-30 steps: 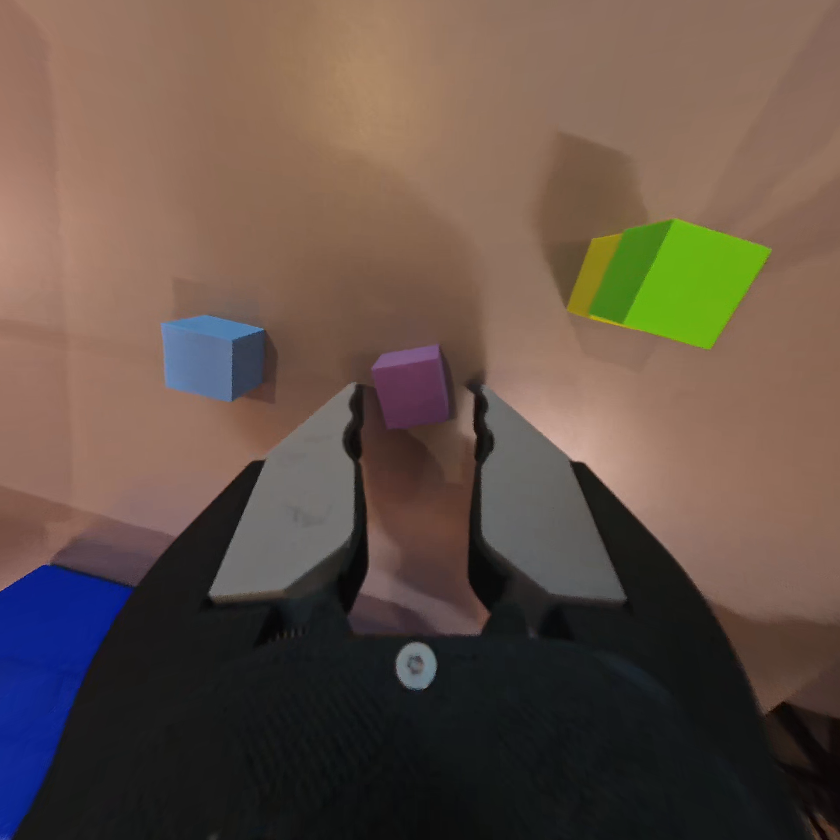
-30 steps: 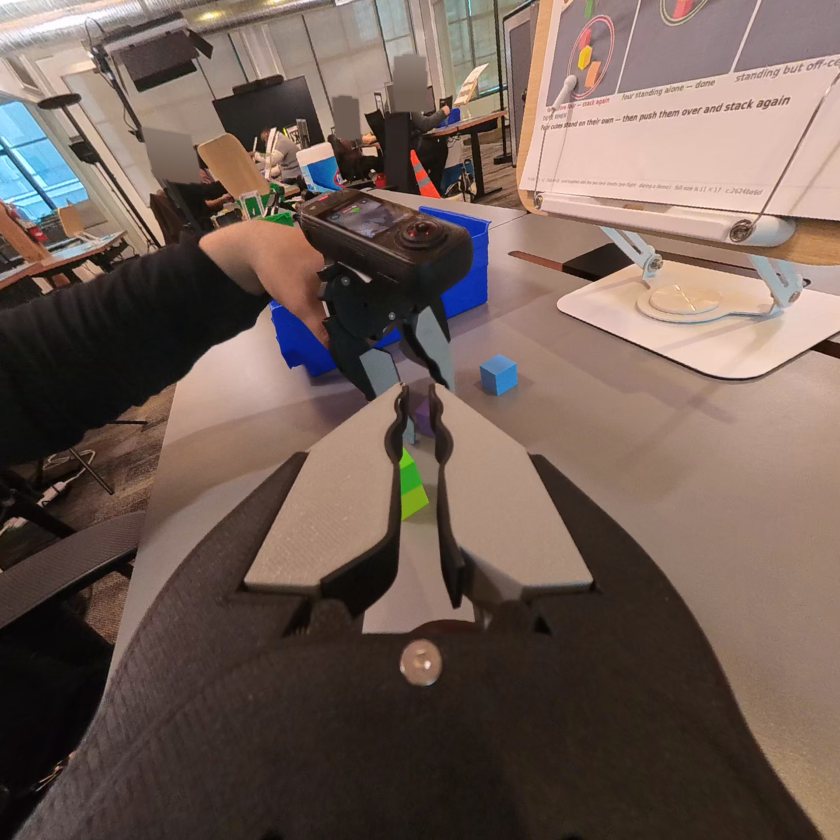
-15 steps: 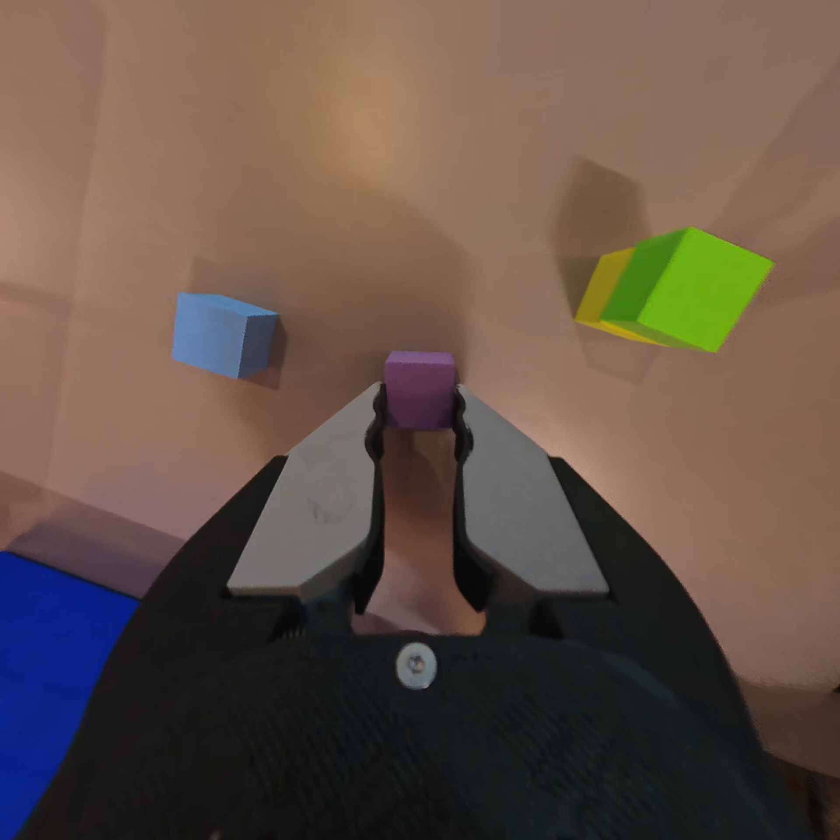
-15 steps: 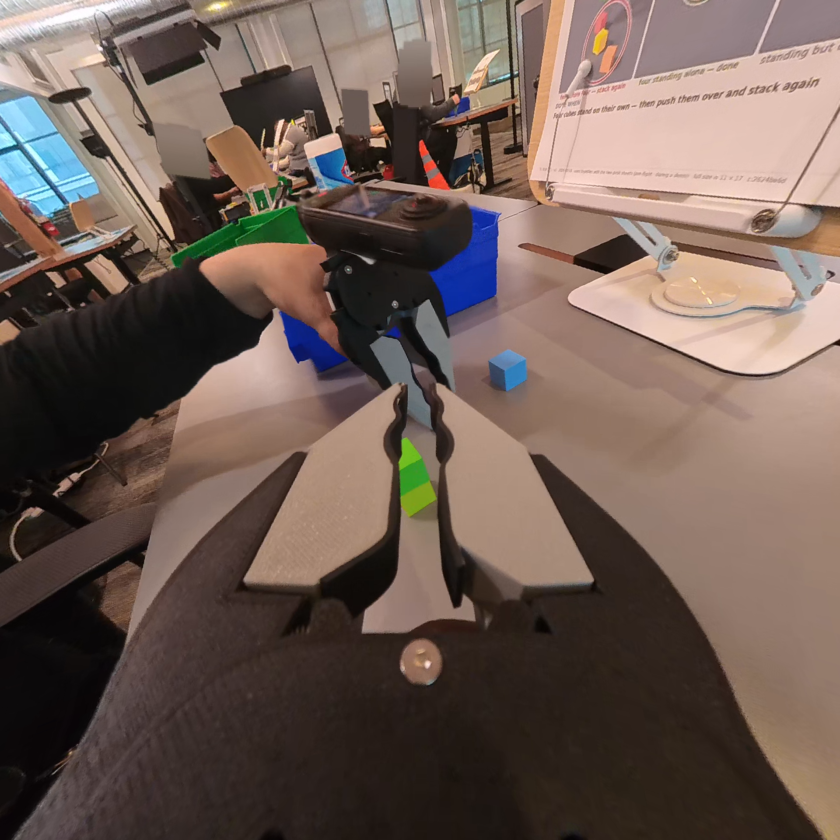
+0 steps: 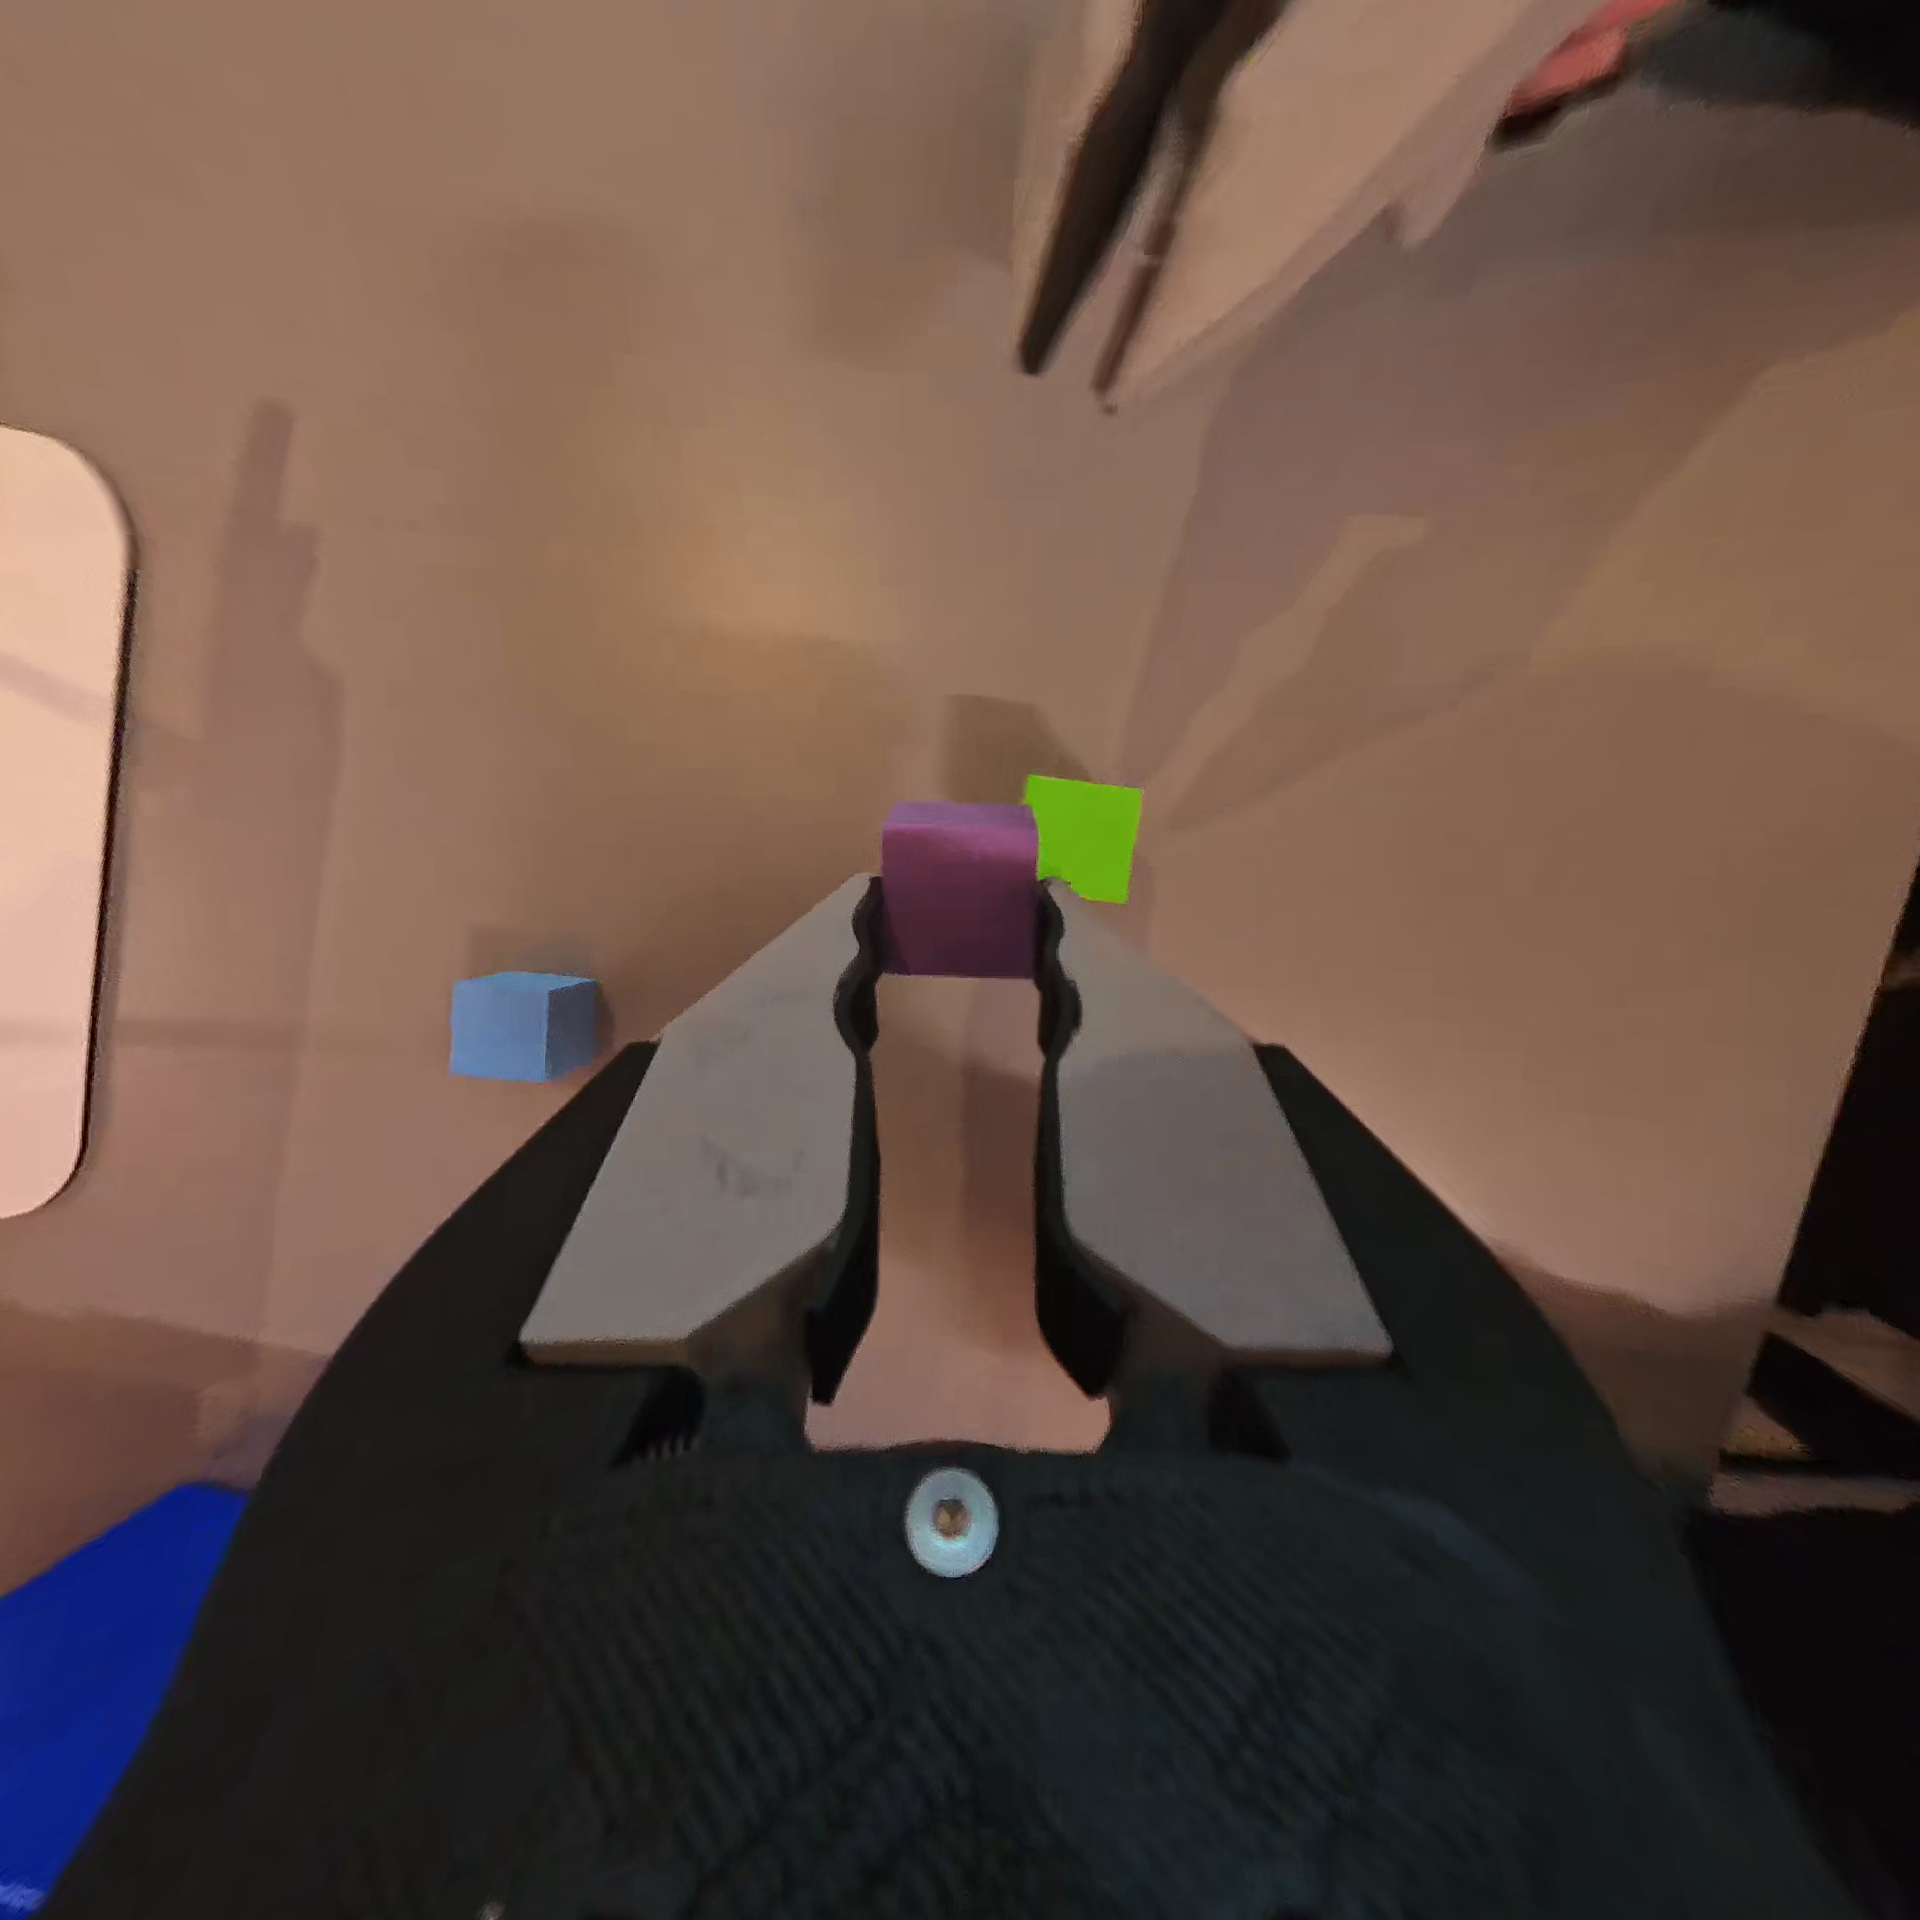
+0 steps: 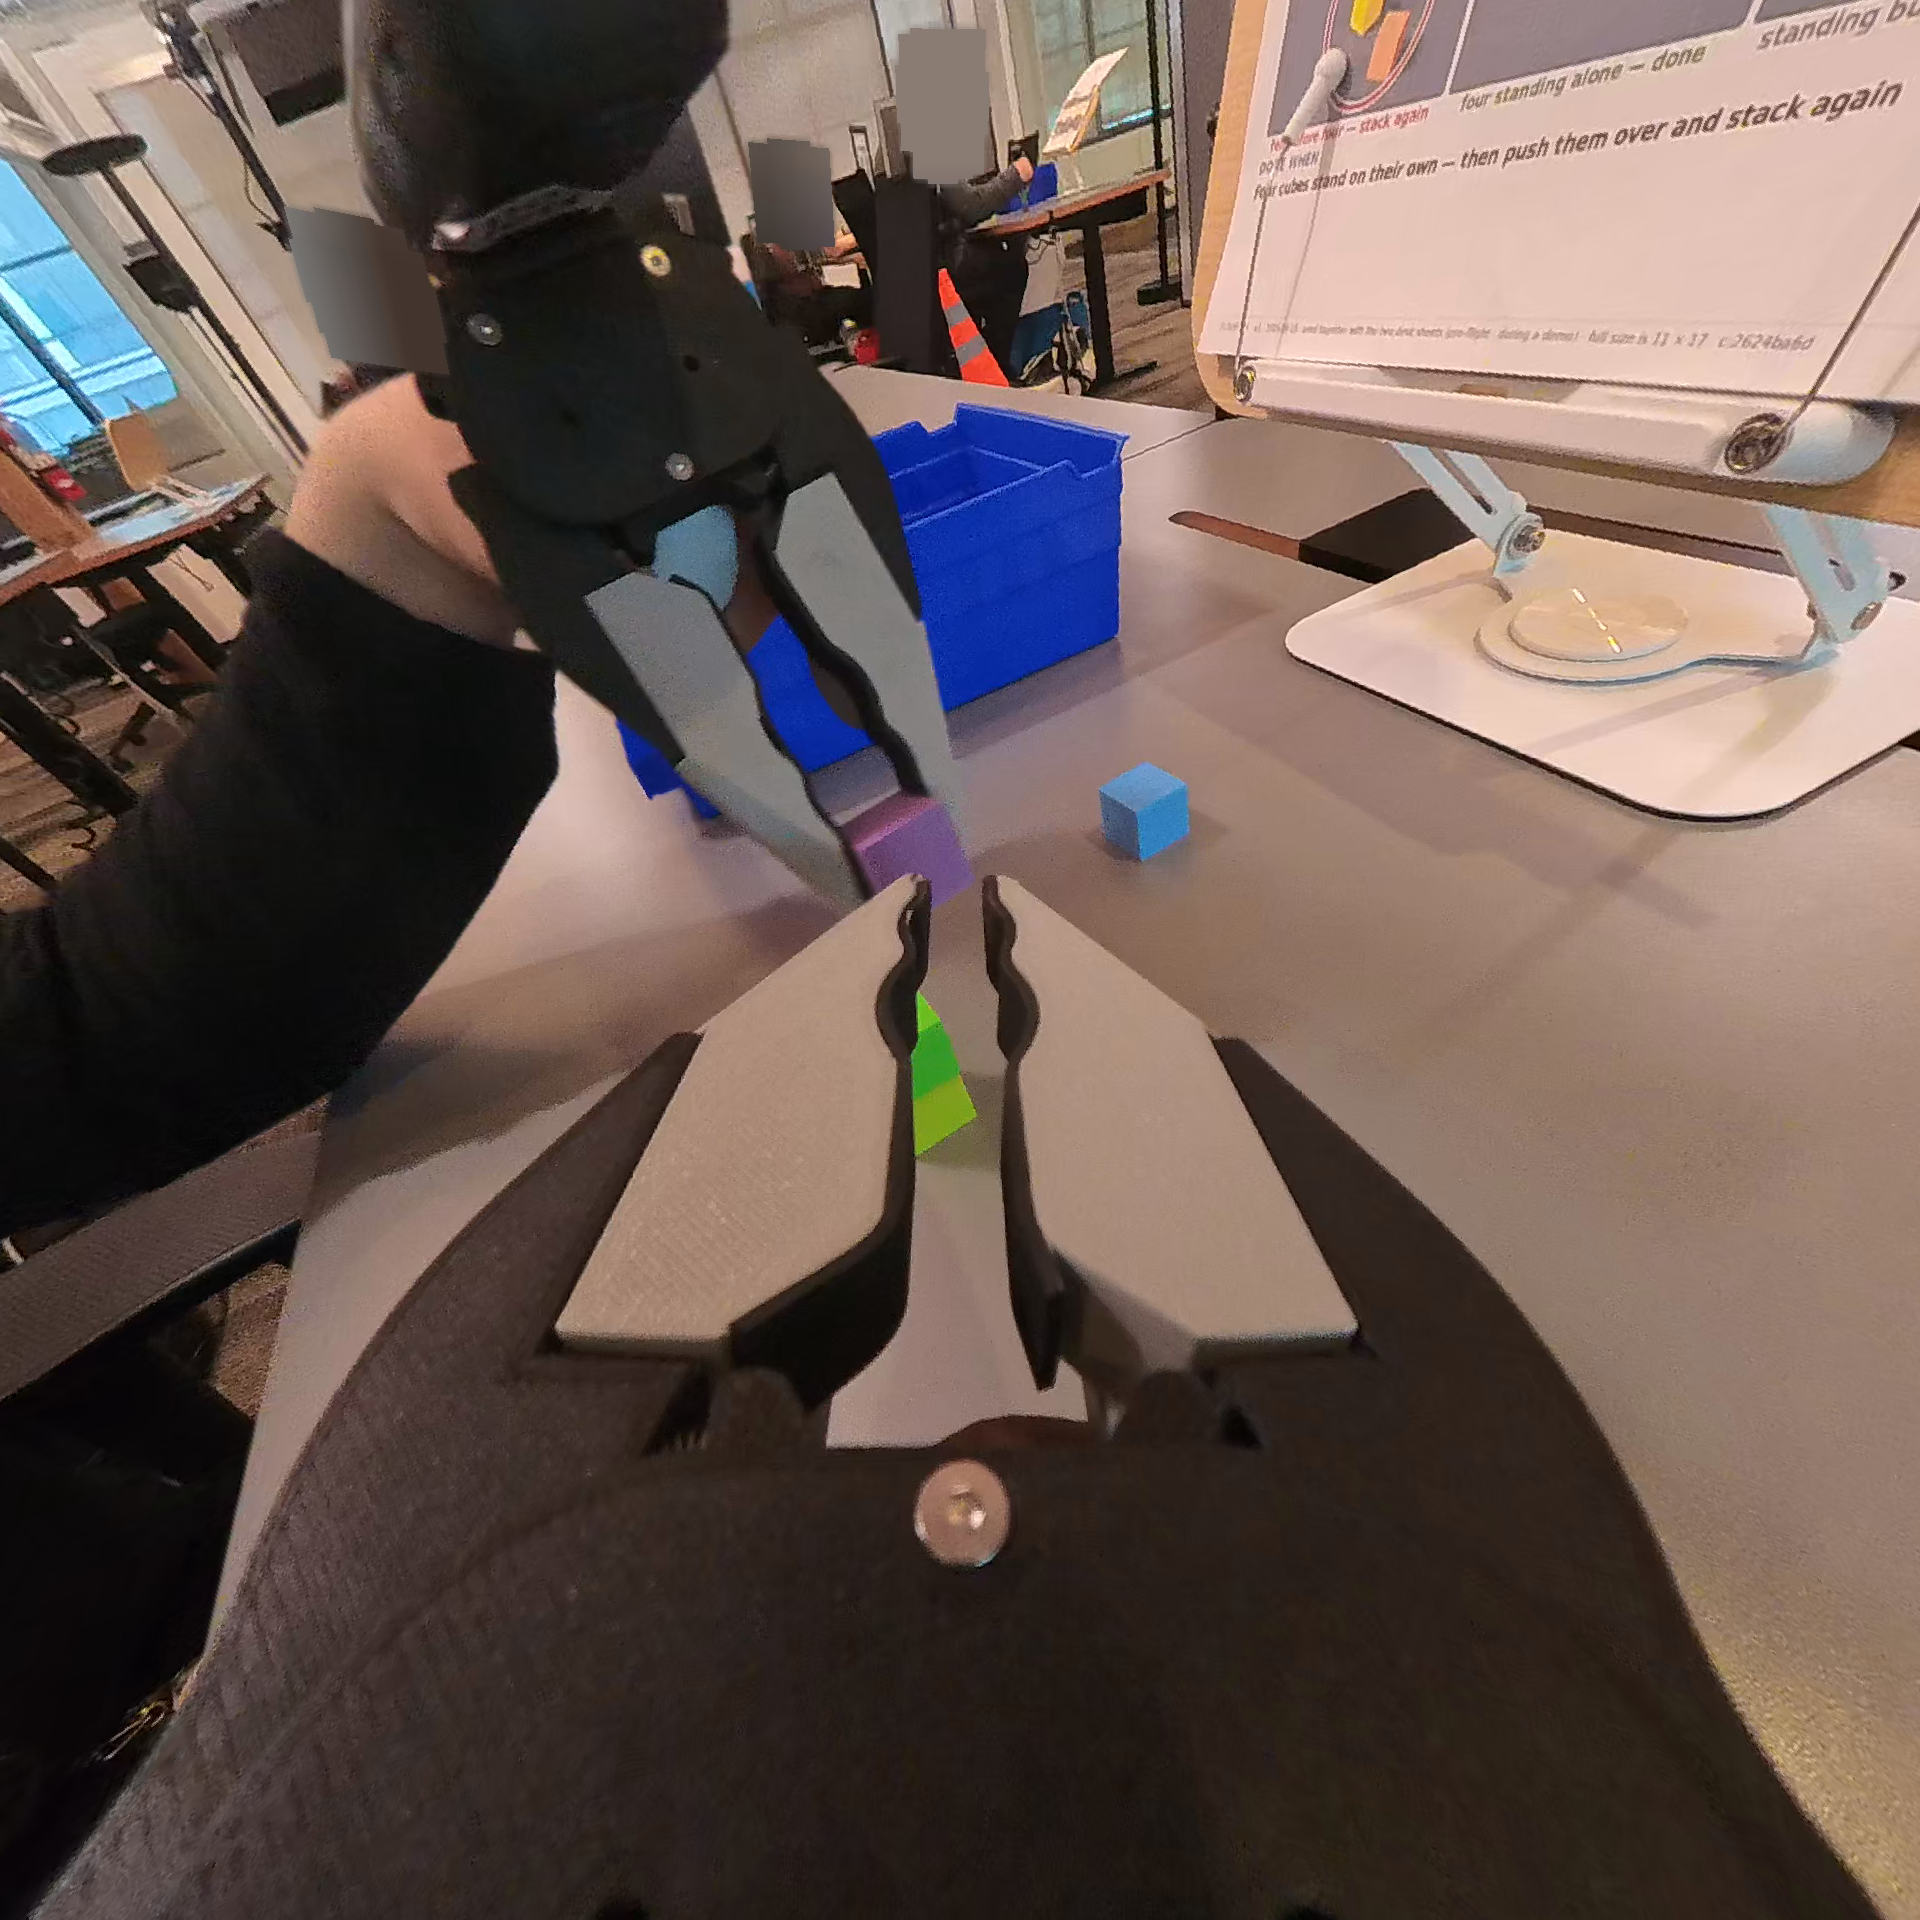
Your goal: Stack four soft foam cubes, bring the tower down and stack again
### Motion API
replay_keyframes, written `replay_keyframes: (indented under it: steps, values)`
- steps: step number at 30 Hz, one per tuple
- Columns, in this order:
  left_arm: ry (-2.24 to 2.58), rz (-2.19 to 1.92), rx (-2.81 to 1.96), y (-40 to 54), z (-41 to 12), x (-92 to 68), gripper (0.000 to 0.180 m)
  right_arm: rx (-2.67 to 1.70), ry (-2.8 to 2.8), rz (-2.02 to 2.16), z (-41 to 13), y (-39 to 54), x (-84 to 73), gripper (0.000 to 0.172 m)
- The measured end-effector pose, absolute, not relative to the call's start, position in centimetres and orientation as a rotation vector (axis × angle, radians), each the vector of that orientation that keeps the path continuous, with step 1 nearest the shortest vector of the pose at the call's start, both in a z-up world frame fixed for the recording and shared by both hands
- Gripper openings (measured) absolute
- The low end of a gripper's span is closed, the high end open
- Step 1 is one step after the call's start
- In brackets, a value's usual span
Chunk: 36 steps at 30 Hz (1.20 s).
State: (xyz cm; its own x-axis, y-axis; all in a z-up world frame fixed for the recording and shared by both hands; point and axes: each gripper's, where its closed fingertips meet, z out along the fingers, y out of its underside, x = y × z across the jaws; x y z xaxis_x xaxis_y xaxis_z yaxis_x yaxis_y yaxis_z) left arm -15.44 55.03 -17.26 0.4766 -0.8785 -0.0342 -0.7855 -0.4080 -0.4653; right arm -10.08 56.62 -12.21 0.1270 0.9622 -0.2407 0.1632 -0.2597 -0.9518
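Note:
My left gripper (image 5: 958, 935) is shut on a purple foam cube (image 5: 958, 899), with both pads pressed on its sides. The right wrist view shows it (image 6: 914, 847) held clear of the grey table (image 6: 1455, 1039), tilted down. A green cube (image 5: 1086, 836) stands just beyond and right of the purple one. In the right wrist view the green cube (image 6: 932, 1049) shows behind my right fingers, with a lighter yellow-green cube (image 6: 943, 1117) under it. A blue cube (image 5: 520, 1029) (image 6: 1143, 810) stands alone on the table. My right gripper (image 6: 951, 894) hovers with a narrow gap between its tips and nothing in it.
A blue bin (image 6: 1018, 582) stands at the back of the table behind the left gripper; its corner shows in the left wrist view (image 5: 94, 1662). A white stand base (image 6: 1558, 644) holding a printed sheet is at the back right. A person's sleeved arm (image 6: 260, 831) reaches in from the left. One gripper's finger ends stand about 8 cm off the other's.
My left gripper closed on the purple cube, lifted it off the table and carried it toward the green cube. My right gripper kept its narrow gap and barely moved.

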Motion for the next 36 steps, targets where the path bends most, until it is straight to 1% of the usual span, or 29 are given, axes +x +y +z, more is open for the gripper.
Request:
replay_keyframes:
  steps: [3,7,36]
  values:
    - [1.476,-0.223,-2.328,54.6,-17.7,-15.3,0.025,-1.588,-1.131,1.216,-12.4,56.7,-10.1,0.007]
    - [1.523,-0.242,-2.286,54.3,-17.6,-14.6,0.025,-1.583,-1.121,1.215,-12.3,56.9,-10.0,0.007]
    - [1.565,-0.168,-2.368,53.5,-19.4,-13.8,0.025,-1.577,-1.112,1.216,-12.0,56.9,-9.8,0.007]
